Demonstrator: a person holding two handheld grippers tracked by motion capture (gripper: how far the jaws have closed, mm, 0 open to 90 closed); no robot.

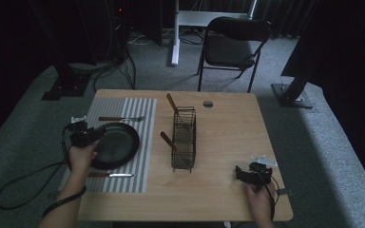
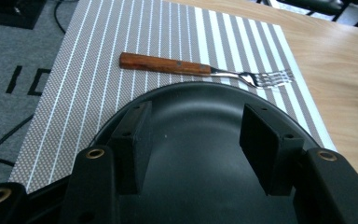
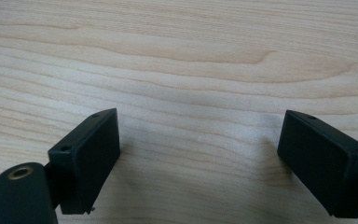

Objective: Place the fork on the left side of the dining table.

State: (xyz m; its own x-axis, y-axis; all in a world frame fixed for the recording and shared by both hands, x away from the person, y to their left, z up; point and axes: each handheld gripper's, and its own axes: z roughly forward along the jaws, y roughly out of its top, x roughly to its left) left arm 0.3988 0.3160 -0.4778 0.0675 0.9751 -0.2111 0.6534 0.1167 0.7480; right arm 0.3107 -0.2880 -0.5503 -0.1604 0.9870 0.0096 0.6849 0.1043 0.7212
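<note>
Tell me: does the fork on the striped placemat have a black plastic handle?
No, the fork beyond the black plate has a brown wooden handle.

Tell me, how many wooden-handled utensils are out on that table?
4. A fork lies on the placemat beyond the black plate, a knife on the mat's near side, and two handles stick up from the wire basket. The basket could hide more.

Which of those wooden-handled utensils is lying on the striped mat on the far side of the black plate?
The fork. It lies beyond the plate, while the knife lies on the near side and two other wooden handles stand in the wire basket.
</note>
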